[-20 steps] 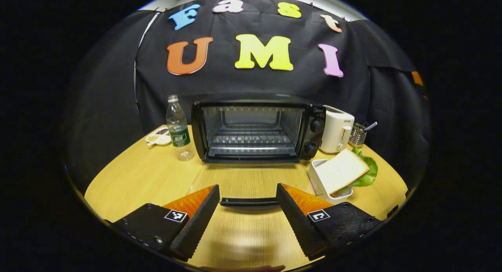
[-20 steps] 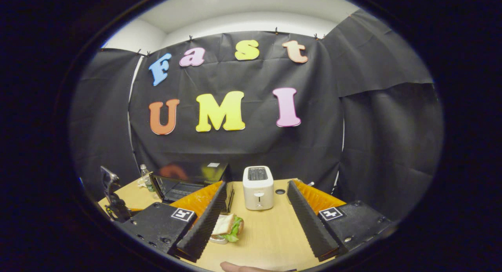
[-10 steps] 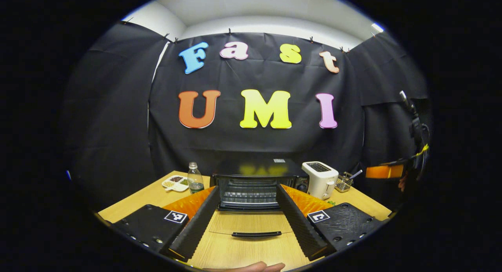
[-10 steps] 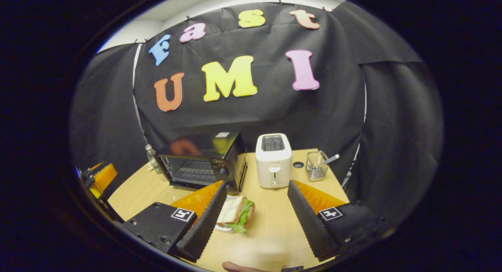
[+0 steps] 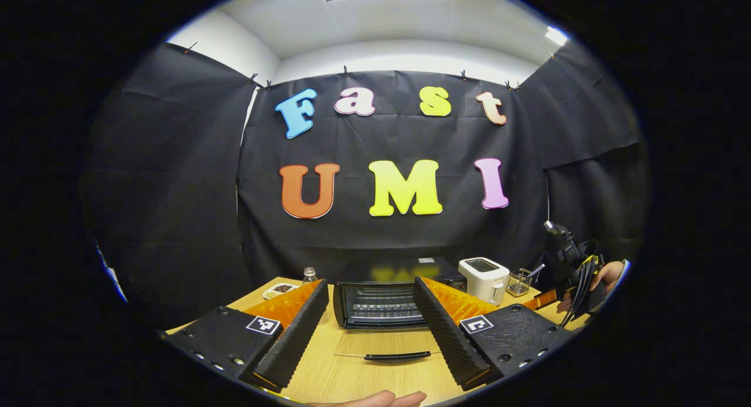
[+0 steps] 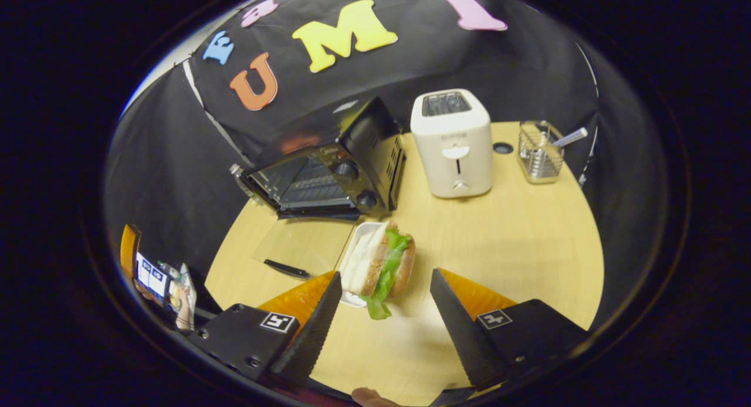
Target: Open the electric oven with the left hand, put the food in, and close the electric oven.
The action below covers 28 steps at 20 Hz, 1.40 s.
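The black electric oven (image 5: 381, 301) stands at the back of the wooden table with its glass door (image 5: 387, 343) folded flat toward me, handle at the front. My left gripper (image 5: 368, 331) hangs open, pulled back from the door, with nothing between its fingers. In the right gripper view the oven (image 6: 328, 166) sits at the left with its door (image 6: 299, 248) down. A sandwich with lettuce (image 6: 381, 263) leans on a white dish (image 6: 355, 260) just ahead of my open right gripper (image 6: 384, 313), close to its left finger. The other gripper (image 5: 578, 272) appears at the far right of the left gripper view, held by a hand.
A white toaster (image 6: 452, 143) stands right of the oven, with a wire cutlery holder (image 6: 540, 155) beyond it. A water bottle (image 5: 309, 274) and a small snack plate (image 5: 280, 290) sit left of the oven. Black cloth walls close in behind the table.
My left gripper has drawn back and up from the oven door handle, leaving the door lying flat. My right gripper has tilted down and moved over the sandwich.
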Each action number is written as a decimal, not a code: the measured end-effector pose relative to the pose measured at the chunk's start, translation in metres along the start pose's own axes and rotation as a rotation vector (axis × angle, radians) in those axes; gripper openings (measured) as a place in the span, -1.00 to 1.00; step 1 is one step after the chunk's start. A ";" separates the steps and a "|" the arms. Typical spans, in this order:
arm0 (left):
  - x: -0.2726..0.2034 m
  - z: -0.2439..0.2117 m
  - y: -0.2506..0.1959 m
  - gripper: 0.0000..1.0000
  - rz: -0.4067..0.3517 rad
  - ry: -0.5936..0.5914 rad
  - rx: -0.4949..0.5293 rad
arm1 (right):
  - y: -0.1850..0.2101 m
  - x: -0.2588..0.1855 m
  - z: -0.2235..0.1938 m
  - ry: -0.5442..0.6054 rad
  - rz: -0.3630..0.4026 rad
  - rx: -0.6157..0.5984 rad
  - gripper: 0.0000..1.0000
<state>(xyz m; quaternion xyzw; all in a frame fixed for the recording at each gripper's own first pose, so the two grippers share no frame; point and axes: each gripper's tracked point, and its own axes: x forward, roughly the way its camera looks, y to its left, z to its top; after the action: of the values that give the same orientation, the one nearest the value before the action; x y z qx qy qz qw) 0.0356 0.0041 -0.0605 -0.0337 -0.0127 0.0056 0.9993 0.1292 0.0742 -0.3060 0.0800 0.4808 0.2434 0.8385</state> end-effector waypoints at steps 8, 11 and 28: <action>-0.002 -0.005 0.007 0.91 0.025 0.029 -0.017 | 0.003 0.043 -0.011 0.179 0.255 0.221 0.52; -0.007 -0.006 0.014 0.91 0.043 0.037 -0.007 | 0.002 0.054 -0.013 0.211 0.323 0.270 0.56; -0.030 -0.001 0.039 0.90 0.025 -0.006 -0.048 | 0.057 0.005 -0.007 -0.009 0.424 0.370 -0.22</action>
<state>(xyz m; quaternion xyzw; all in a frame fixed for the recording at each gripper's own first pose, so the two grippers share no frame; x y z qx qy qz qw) 0.0050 0.0426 -0.0653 -0.0580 -0.0153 0.0181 0.9980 0.1063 0.1259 -0.2926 0.3318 0.4861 0.3212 0.7419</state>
